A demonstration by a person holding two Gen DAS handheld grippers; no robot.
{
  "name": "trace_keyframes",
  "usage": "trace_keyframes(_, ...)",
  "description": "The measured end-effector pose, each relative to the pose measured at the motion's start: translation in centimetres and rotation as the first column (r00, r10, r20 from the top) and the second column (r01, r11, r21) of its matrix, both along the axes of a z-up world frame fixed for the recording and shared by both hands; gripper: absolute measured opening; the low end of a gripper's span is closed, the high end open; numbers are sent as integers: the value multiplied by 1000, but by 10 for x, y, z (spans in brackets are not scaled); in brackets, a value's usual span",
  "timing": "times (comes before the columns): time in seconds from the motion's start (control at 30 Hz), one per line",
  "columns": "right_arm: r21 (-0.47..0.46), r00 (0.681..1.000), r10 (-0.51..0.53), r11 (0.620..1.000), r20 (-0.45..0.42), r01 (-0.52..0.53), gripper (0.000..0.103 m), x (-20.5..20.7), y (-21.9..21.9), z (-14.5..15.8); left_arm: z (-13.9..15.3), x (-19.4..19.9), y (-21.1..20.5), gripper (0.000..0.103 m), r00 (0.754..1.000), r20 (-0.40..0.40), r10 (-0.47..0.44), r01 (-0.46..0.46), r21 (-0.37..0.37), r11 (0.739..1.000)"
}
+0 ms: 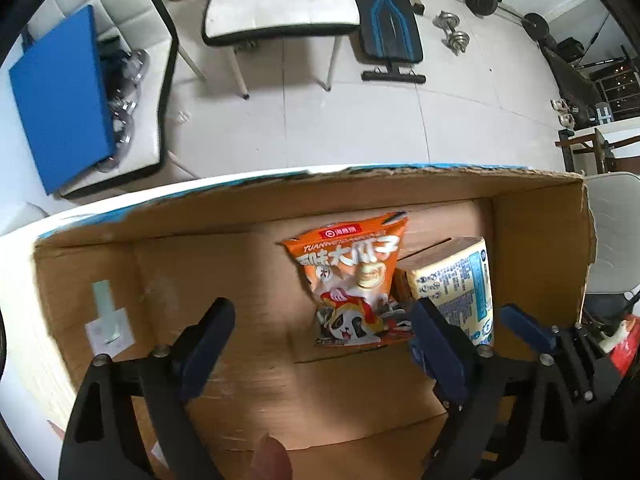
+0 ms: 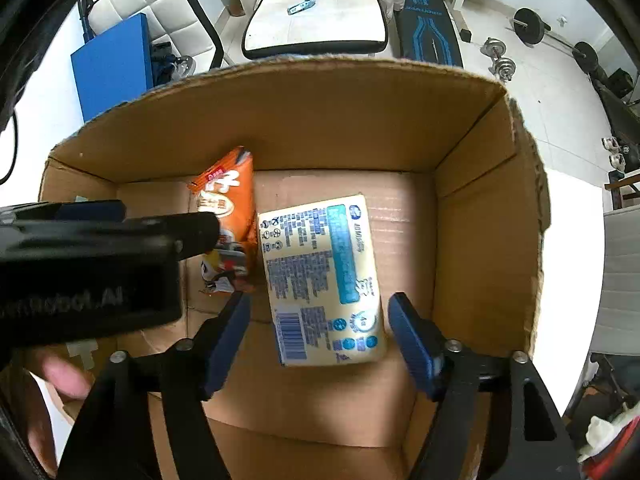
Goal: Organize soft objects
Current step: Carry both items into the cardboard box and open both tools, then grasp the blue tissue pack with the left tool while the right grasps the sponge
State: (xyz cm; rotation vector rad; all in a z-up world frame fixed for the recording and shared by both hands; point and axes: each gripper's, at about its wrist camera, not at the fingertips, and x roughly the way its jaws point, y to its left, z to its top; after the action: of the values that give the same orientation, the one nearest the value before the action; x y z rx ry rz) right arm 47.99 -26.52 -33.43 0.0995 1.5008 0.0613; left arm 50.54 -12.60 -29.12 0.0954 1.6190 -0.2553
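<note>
Nearest the lens, the right tool hangs open inside the cardboard box, its blue pads either side of the pale tissue pack without touching it; the pack lies flat on the box floor. The left tool is open too and holds nothing, low over the box floor with the orange snack bag just ahead and slightly right of its gap.

The likeliest trouble, as I judge it, is crowding. Both tools work the same corner of the box, and the left tool's body already fills the left of the right wrist view, close above the snack bag. If either one swings across, they could knock together or shove a pack out of place.

The snack bag lies partly propped, its top edge raised toward the far wall, touching or nearly touching the tissue pack. A nudge from a pad could tip it onto the pack or slide it flat. Both are soft and would probably crumple under a hard squeeze, and the bag's slick film could slip from the pads.

Further out, the box's torn rim could snag a tool on the way out. Beyond it, a white chair and dumbbells stand well apart and pose no risk.
</note>
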Motion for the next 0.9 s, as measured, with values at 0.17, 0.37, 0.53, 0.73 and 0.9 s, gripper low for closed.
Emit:
trace_keyframes(0.17,-24,1000,-1,1000,27,2,100,-3,4,11,19,-12,19,102,998,68,20,-22,24,999)
trace_keyframes(0.37,-47,997,-16,999,77,20,103,-27,10,35,49,-35,32,102,989,144,28,-33,31,999)
trace_keyframes(0.53,-53,983,1,999,182,8,103,-47,21,73,76,-60,42,102,982,182,45,-52,33,998)
trace_keyframes(0.73,110,971,-79,992,228,55,103,-122,2,120,107,-148,89,102,955,146,258,-248,-83,965)
trace_keyframes(0.9,194,981,-147,973,124,122,103,-205,-24,103,68,-265,127,102,894,-2,448,-447,-70,892)
